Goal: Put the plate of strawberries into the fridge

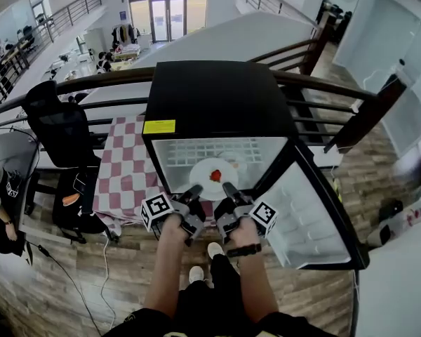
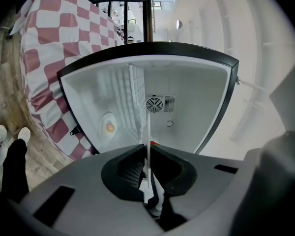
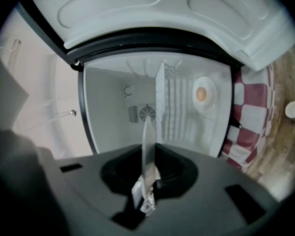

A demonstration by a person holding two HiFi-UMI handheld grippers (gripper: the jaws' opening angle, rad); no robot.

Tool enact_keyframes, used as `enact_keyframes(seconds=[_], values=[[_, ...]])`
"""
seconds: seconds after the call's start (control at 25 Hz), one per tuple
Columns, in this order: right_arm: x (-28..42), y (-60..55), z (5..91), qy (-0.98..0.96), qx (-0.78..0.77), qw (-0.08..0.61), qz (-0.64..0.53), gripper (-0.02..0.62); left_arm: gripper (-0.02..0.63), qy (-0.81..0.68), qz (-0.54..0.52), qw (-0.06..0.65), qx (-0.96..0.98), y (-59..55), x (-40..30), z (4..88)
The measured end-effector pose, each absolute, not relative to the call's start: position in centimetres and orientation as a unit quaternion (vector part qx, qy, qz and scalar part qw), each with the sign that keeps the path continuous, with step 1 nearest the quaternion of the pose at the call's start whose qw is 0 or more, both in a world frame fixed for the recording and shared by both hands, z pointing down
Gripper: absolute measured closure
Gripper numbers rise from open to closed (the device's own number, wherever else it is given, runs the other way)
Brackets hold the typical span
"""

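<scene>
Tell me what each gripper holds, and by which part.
Both hold the plate by its near rim: left gripper on the left part, right gripper on the right part.

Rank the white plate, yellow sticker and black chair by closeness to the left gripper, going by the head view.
1. white plate, held by the left gripper, just ahead.
2. yellow sticker, on the fridge top's front edge.
3. black chair, far left.

Bright, even daylight; strong fisheye warping and dark vignetted corners.
</scene>
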State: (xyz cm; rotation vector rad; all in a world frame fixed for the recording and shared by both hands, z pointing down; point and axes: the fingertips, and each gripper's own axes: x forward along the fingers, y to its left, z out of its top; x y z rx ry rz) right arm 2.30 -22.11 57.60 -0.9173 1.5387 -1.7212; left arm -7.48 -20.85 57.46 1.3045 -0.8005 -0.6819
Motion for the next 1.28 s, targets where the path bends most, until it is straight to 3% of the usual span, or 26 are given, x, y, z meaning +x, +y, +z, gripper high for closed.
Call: enact_keyframes(seconds=[1.28], values=[[1.5,-29.8,60.3,0.575,-0.337,0.304,-0.681,0.548,0.571,-0.393,-0.323,0.665,0.547,-28.6,-8.1,60.3]])
